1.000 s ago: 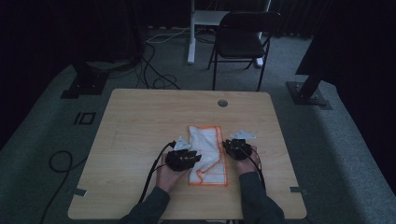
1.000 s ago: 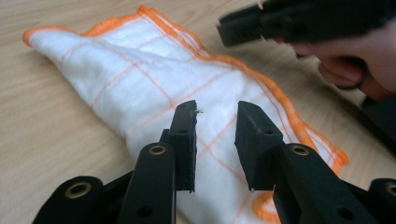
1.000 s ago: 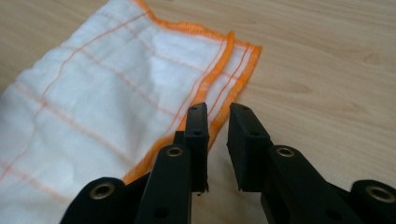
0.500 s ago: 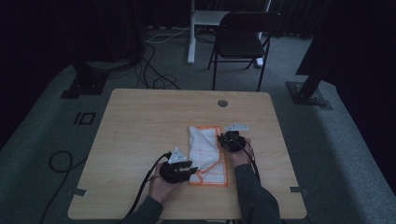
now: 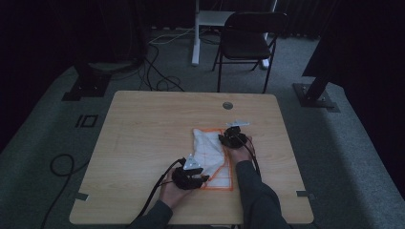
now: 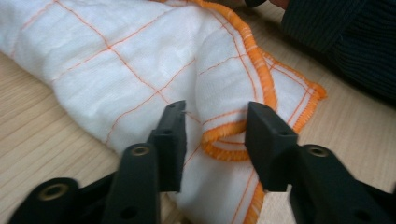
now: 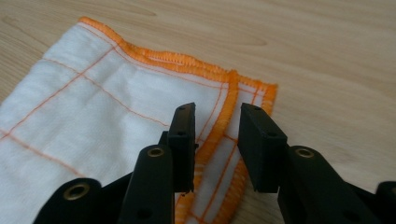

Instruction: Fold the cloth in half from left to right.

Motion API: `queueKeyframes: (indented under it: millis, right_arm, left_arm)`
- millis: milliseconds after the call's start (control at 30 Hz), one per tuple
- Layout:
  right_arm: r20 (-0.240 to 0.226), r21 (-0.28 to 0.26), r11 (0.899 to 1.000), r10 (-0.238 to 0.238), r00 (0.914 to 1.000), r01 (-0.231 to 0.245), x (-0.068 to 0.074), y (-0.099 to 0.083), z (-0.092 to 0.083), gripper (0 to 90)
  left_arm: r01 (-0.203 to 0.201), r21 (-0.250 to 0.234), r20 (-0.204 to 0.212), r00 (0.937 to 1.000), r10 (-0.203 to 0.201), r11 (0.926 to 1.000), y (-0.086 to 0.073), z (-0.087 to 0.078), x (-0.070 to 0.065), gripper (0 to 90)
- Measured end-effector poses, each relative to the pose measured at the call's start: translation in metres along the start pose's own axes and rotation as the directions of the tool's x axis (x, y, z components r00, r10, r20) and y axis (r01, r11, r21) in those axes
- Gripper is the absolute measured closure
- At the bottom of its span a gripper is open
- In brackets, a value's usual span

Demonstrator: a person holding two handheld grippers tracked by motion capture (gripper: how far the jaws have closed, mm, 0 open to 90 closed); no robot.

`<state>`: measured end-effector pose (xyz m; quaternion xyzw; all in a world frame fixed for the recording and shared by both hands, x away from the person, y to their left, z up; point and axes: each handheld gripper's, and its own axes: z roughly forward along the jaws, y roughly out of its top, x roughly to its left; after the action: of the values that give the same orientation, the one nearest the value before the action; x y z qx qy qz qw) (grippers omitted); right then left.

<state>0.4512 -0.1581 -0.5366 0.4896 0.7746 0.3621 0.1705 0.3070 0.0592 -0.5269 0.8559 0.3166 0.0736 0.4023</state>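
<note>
Both claws just opened: left claw (image 6: 215,135) and right claw (image 7: 217,140) straddle the cloth's (image 5: 210,152) orange hems, bare table (image 5: 143,129) around

The left gripper (image 5: 203,179), low and left of centre in the high view, is a black, chunky body topped by a pale grey three-cornered plate, with a black cable trailing from it toward the lower left edge. The right gripper (image 5: 223,138), at mid-frame, is the same black build with its own grey plate and a black cable running down along the forearm. Both forearms wear dark ribbed sleeves. In the gripper views, each pair of matte black, blocky jaws carries brass-coloured ringed screw holes.
</note>
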Motion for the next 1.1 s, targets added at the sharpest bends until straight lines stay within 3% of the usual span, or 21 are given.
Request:
queueKeyframes:
  millis: [167,267,533,767,833,933,1100]
  right_arm:
    - [-0.026,0.012,0.999,0.032,0.9991,-0.032,-0.003,0.002,0.005,71.5]
    - [-0.007,0.014,1.000,-0.016,0.9998,0.016,0.003,0.006,0.005,87.0]
    - [0.033,-0.027,1.000,-0.012,0.9994,0.013,-0.005,0.014,-0.004,89.5]
    - [0.055,-0.015,1.000,-0.007,0.9984,0.008,-0.013,0.016,-0.003,88.6]
    - [0.049,-0.010,1.000,-0.008,0.9988,0.009,-0.014,0.015,-0.002,79.1]
    - [0.049,0.000,1.000,-0.012,0.9988,0.012,-0.014,0.013,-0.004,72.2]
    - [0.053,0.004,1.000,-0.013,0.9985,0.013,-0.018,0.009,-0.009,67.6]
  left_arm:
    - [-0.012,0.022,0.021,0.9997,0.012,0.9997,0.003,0.007,-0.003,75.2]
    - [-0.017,0.021,0.037,0.9992,0.017,0.9996,0.005,0.009,-0.006,79.9]
    - [-0.028,-0.010,0.065,0.9974,0.029,0.9996,0.015,0.006,-0.010,84.1]
    - [-0.035,-0.019,0.095,0.9948,0.036,0.9992,0.017,0.009,-0.016,84.0]
    - [-0.032,-0.020,0.104,0.9940,0.034,0.9993,0.017,0.011,-0.017,84.2]
    - [-0.030,-0.011,0.123,0.9919,0.031,0.9995,0.018,0.015,-0.019,84.3]
    - [-0.032,-0.011,0.144,0.9890,0.034,0.9994,0.019,0.018,-0.022,80.1]
